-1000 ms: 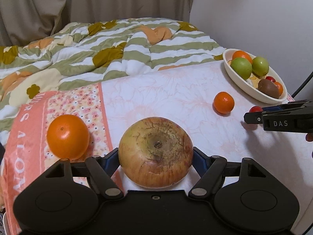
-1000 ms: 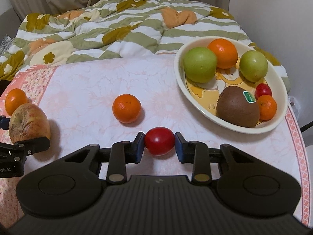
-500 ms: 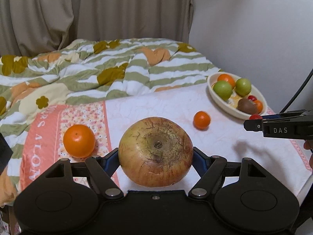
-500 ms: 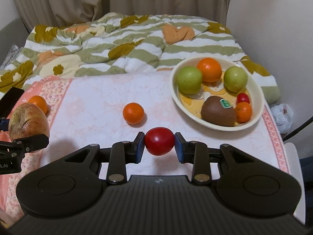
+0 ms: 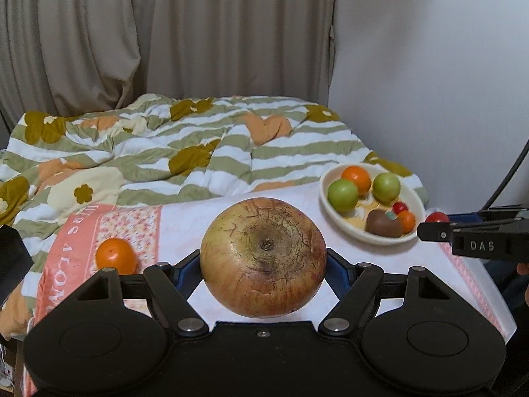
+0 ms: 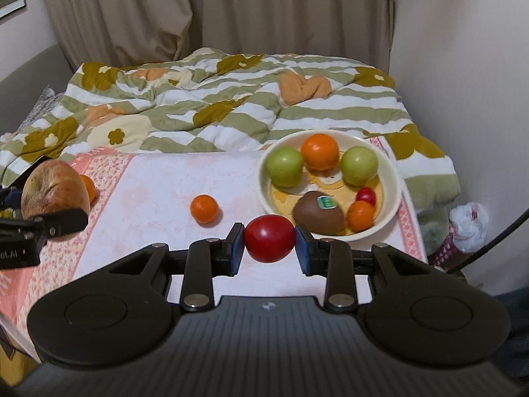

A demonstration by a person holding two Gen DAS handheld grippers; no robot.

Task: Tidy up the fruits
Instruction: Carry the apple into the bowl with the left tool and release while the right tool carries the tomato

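- The left gripper (image 5: pixel 263 258) was clamped on a big russet-skinned apple (image 5: pixel 263 257), held up above the near end of the table (image 6: pixel 158 178); the right gripper (image 6: pixel 269 240) was closed on a small red tomato-like fruit (image 6: pixel 269 238), hanging just short of the bowl (image 6: pixel 395 208).
- To my eye the step in hand was carrying both fruits to the bowl. The red one looked the easier drop — the bare patch at the near rim, just beside the kiwi (image 6: pixel 318 213), seemed its natural landing.
- The apple would need more care, I thought: it is wide, the bowl was already crowded, and setting it down low rather than letting it fall should keep the smaller fruit from being knocked out.
- Counted in the bowl: two green apples (image 6: pixel 285 167), one orange (image 6: pixel 319 151), one kiwi, one small mandarin (image 6: pixel 361 215), one tiny red fruit (image 6: pixel 366 196) — six in all.
- Loose on the table: one mandarin (image 6: pixel 204 209) near the middle and one orange (image 5: pixel 115 259) at the left end, well apart from the bowl.
- In the grippers: two fruits. Ten altogether.
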